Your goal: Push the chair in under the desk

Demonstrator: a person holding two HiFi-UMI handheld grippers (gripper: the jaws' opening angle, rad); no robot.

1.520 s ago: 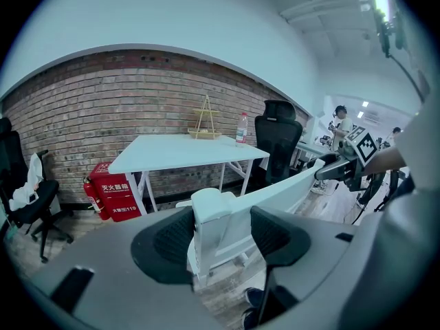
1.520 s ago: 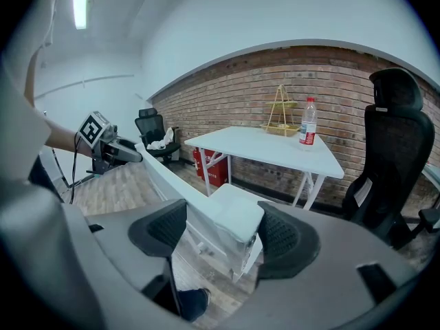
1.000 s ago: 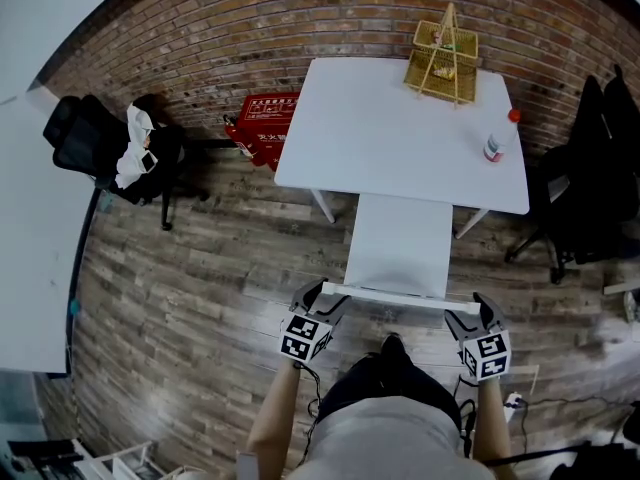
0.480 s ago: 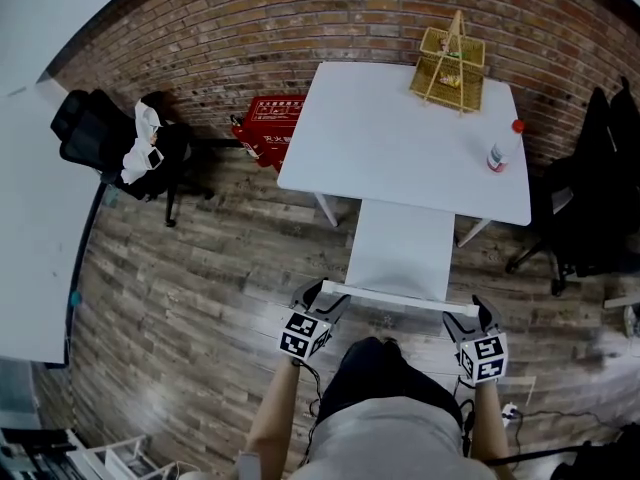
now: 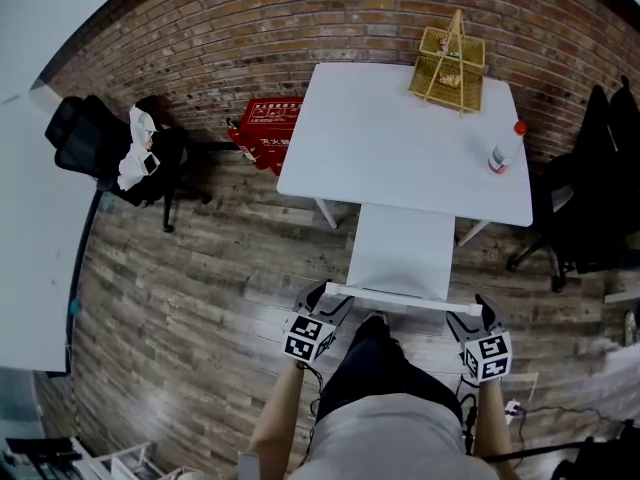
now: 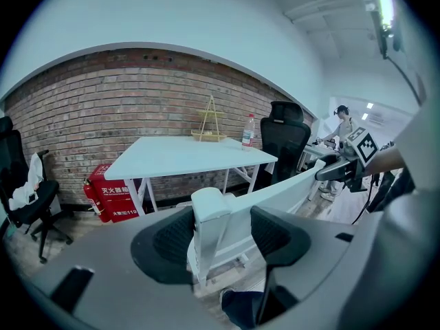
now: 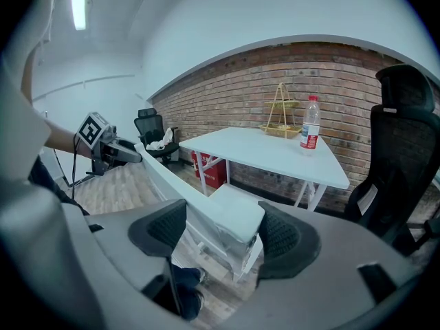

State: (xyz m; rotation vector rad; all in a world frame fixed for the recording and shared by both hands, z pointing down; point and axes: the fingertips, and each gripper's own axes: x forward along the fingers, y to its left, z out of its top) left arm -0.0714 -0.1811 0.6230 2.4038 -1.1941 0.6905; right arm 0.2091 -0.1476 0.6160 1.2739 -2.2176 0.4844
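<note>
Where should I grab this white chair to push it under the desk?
Grip the white chair at both ends of its top back rail, from behind, as the left gripper and right gripper do. The rail is narrow enough for jaws, and the seat points at the desk.

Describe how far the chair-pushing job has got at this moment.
Done: the left gripper and right gripper have their jaws on the back rail of the chair. In hand: the push toward the desk. Left: most of the seat lies outside the desk edge.
</note>
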